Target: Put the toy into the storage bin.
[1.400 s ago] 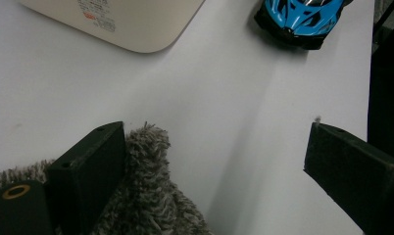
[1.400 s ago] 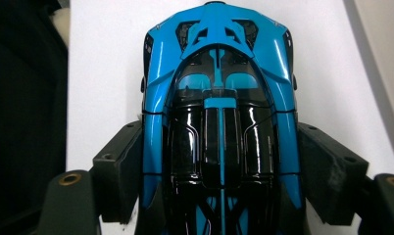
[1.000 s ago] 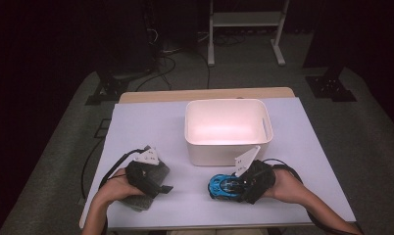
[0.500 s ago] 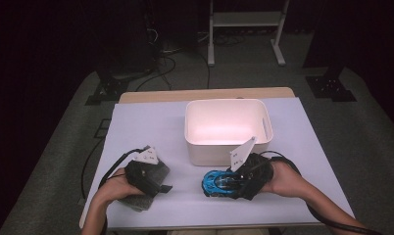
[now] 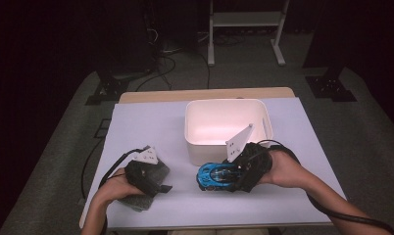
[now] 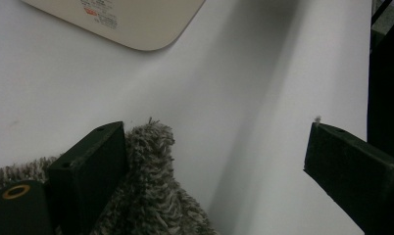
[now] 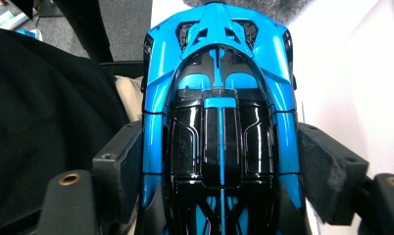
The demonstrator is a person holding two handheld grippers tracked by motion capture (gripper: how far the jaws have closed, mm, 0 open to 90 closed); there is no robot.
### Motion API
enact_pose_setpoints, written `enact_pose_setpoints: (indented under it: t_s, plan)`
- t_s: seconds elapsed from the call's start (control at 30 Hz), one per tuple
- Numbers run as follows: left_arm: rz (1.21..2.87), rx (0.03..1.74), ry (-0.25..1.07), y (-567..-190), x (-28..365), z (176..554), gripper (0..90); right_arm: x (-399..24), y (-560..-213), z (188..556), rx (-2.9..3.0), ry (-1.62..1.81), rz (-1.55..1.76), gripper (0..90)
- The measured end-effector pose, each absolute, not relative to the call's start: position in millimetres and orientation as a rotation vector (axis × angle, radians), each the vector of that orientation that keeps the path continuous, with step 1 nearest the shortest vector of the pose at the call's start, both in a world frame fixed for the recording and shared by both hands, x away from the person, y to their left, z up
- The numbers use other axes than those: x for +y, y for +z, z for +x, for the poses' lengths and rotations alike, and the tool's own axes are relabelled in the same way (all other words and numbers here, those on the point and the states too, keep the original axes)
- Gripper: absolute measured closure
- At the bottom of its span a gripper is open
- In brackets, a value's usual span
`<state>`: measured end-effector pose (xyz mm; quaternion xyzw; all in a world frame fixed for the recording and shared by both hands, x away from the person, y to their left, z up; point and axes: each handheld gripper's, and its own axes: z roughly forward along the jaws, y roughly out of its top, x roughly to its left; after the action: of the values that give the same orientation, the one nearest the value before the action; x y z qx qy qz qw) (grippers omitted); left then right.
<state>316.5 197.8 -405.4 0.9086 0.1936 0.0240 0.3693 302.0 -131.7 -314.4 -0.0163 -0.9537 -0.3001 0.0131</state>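
Observation:
A blue and black toy car [image 5: 215, 176] is held just above the white table cover in front of the bin, and my right gripper [image 5: 230, 177] is shut on it. In the right gripper view the car [image 7: 219, 93] runs lengthwise between the jaws, whose pads [image 7: 119, 161] press both of its sides; my right gripper [image 7: 222, 144] grips it around the middle. My left gripper [image 5: 158, 184] rests at the front left on a grey shaggy cloth [image 5: 153, 196]. In the left gripper view the left gripper [image 6: 214, 142] is open wide, and the cloth [image 6: 151, 196] lies against its left jaw.
An empty white bin [image 5: 227, 110] stands at the table's middle; its corner [image 6: 126, 22] reaches into the left gripper view. The white table cover [image 5: 151, 127] is bare to the left of the bin. Dark stands and cables are on the floor beyond the table.
My right gripper has lifted the blue car slightly and shifted it a little left, toward the bin's front. The left gripper and the cloth have stayed put.

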Motion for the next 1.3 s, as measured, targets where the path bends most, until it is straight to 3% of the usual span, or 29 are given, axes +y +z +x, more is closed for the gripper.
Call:
enact_pose_setpoints:
  t_s: [1.3]
  plan:
    - [2.330, 0.497, 0.061, -404.3, 196.5, 319.5, 8.4, -141.3, -232.9, 357.3, -3.019, -0.990, -0.132, 25.1]
